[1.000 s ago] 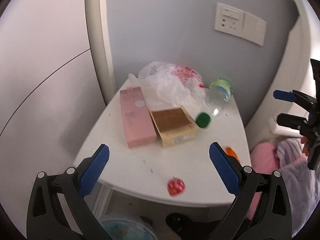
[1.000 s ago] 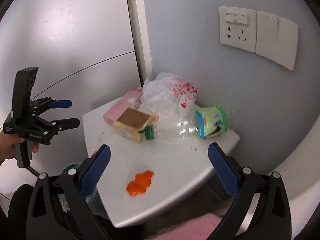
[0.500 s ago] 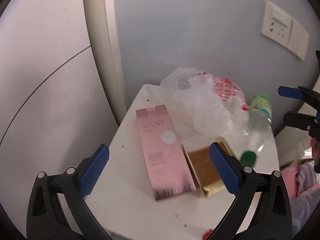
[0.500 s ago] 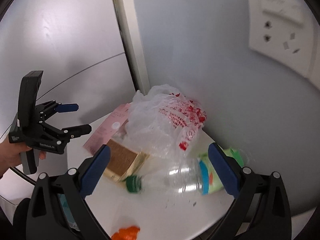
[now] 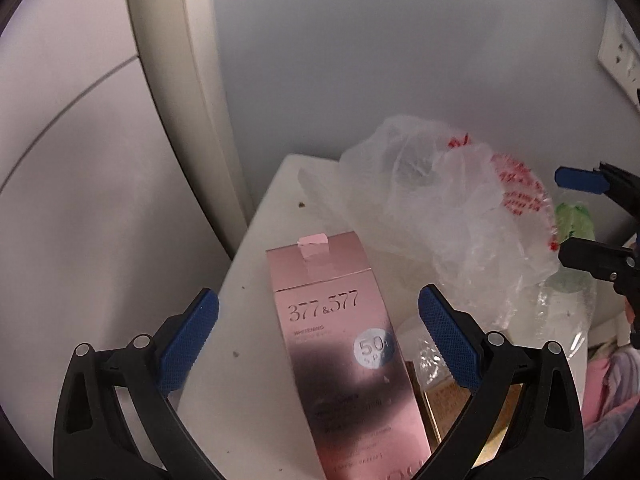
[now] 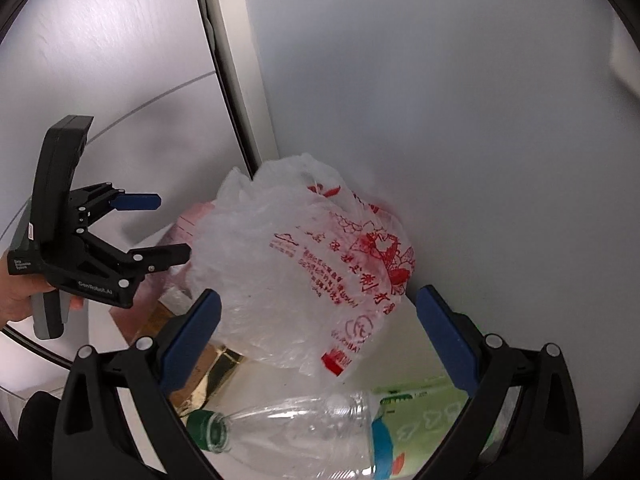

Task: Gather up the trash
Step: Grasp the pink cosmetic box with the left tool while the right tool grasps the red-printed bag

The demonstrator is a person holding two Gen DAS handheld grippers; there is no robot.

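A long pink carton (image 5: 340, 364) lies on the white corner table (image 5: 256, 280), and my left gripper (image 5: 316, 340) hangs open with a finger on either side of it. Beside it lies a gold-brown box (image 5: 448, 400). A crumpled clear plastic bag (image 6: 304, 264) with red print sits against the wall, and my right gripper (image 6: 318, 336) is open around its lower part. An empty clear bottle (image 6: 304, 436) with a green cap and green label lies below the bag. The left gripper (image 6: 160, 228) also shows in the right wrist view, the right gripper (image 5: 576, 216) in the left wrist view.
Grey wall (image 6: 460, 120) stands directly behind the bag, with a cream door frame (image 5: 180, 80) to the left. A socket plate (image 5: 620, 56) is on the wall at right. Pink and striped fabric (image 5: 612, 384) lies past the table's right edge.
Both grippers have moved forward and down toward the table: the left now straddles the pink carton, the right now frames the plastic bag. The orange and red scraps have left view.
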